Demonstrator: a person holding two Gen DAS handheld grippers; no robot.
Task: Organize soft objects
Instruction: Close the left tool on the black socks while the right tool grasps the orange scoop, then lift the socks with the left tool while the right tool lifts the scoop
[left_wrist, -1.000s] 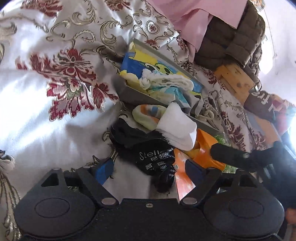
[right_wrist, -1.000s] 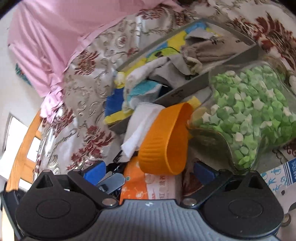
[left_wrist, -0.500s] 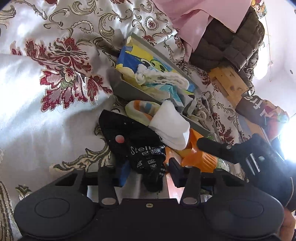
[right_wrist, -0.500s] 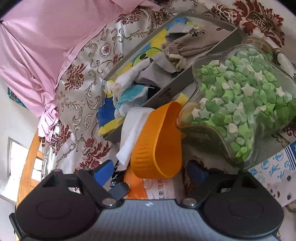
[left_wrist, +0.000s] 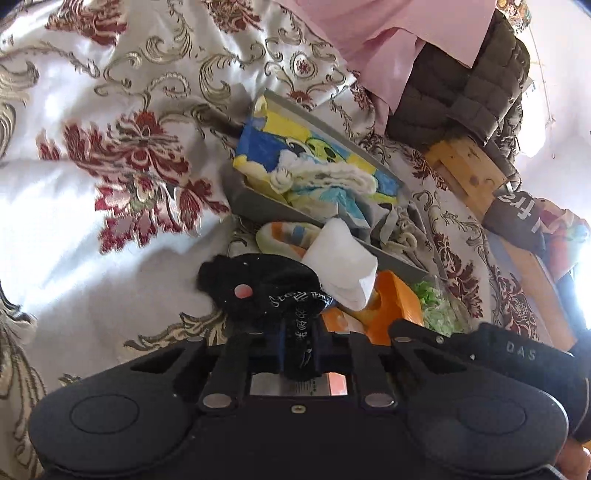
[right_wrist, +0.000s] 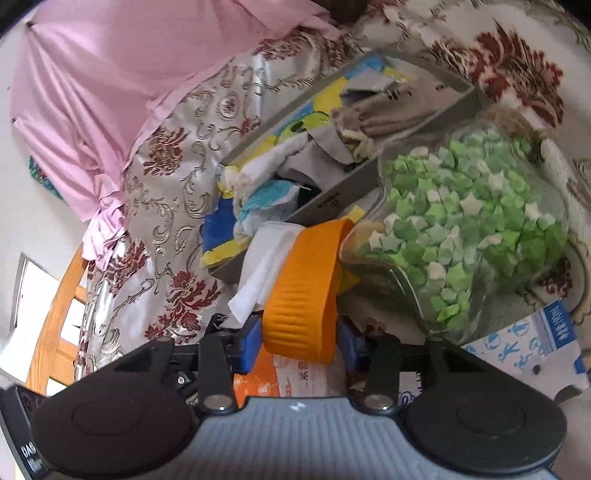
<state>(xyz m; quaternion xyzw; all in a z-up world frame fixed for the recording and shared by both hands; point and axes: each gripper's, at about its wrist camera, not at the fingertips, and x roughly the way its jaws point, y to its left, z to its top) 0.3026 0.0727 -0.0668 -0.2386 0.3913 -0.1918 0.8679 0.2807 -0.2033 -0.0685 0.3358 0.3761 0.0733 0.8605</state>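
The left gripper (left_wrist: 297, 347) has just been closing, and a black sock (left_wrist: 266, 291) is pinched between its blue pads, the printed cuff drawn back into the narrow gap. The right gripper (right_wrist: 299, 339) has likewise just been closing; an orange cup (right_wrist: 304, 291) is clamped by its ribbed side between the pads, above an orange packet (right_wrist: 258, 384). Just beyond the sock, a folded white cloth (left_wrist: 340, 266) is seen resting against a striped sock (left_wrist: 280, 236), with the cup beside it. To the right of the cup a glass jar (right_wrist: 469, 229) filled with green and white paper stars is lying on its side. Farther off, a grey tray (left_wrist: 266, 206) holding cartoon-printed cloth and more socks is set on a floral bedspread (left_wrist: 110, 155). A pink cloth (right_wrist: 122, 85) is spread at the far end.
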